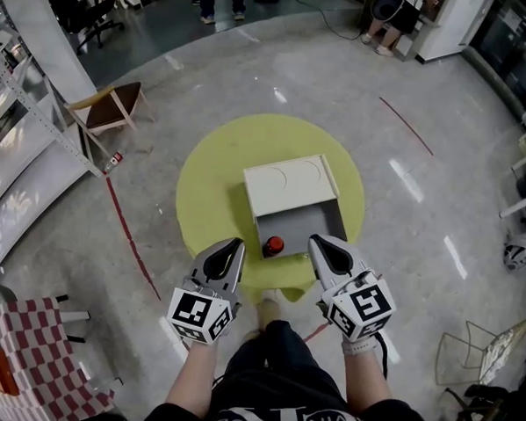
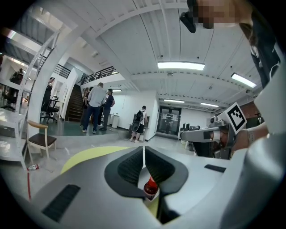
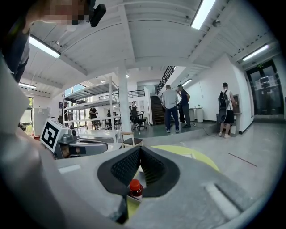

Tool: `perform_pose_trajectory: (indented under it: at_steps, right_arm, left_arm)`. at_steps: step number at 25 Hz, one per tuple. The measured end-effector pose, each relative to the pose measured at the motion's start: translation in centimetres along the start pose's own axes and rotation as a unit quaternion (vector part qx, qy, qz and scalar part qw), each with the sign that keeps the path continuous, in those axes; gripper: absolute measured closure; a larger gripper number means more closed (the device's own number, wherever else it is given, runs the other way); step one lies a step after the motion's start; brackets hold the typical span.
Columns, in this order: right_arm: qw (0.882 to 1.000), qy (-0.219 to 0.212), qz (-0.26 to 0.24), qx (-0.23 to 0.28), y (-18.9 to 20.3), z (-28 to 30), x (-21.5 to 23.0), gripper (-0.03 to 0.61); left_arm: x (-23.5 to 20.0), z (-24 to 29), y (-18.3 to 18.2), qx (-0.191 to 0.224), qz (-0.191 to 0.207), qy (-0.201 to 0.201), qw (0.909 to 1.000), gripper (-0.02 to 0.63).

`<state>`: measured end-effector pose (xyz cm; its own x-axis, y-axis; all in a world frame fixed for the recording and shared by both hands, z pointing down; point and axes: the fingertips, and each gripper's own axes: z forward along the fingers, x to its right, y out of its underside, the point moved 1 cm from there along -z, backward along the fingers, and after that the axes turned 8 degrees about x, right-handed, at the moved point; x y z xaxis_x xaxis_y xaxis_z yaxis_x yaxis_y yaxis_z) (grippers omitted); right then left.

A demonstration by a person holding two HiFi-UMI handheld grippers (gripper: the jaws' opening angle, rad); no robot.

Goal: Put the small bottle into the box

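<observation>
Left gripper [image 1: 235, 244] and right gripper [image 1: 318, 241] are both seen shut, nothing held. In the head view, the small bottle [image 1: 273, 244] is spotted between their tips, upright in the open box [image 1: 291, 186] on the yellow table [image 1: 210, 187]. A chair [image 1: 115, 106] is parked well off left.

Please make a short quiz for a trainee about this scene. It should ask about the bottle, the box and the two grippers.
1. True or false: the left gripper holds the bottle.
2. Where does the bottle stand? A) on the floor B) in the open box C) between the jaws of the right gripper
3. Fill in: the jaws of the right gripper are ____.

Key:
1. False. Its jaws are together with nothing between them.
2. B
3. shut
</observation>
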<state>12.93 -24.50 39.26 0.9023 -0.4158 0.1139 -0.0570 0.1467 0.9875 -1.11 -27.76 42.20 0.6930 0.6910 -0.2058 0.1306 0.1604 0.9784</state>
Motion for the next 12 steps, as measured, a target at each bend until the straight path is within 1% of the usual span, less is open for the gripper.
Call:
perform_pose_trajectory:
  at_steps: [5,12]
  right_arm:
    - [1.000,0.007,-0.002,0.009,-1.0,-0.3,0.0,0.572]
    - [1.000,0.009,-0.006,0.019,-2.4,-0.7,-0.1,0.572]
  left_arm:
    - [-0.3,-0.2,-1.3,0.008,0.003,-0.003,1.0000,0.592]
    - [0.1,0.0,-2.8,0.016,0.006,0.004,0.9998,0.592]
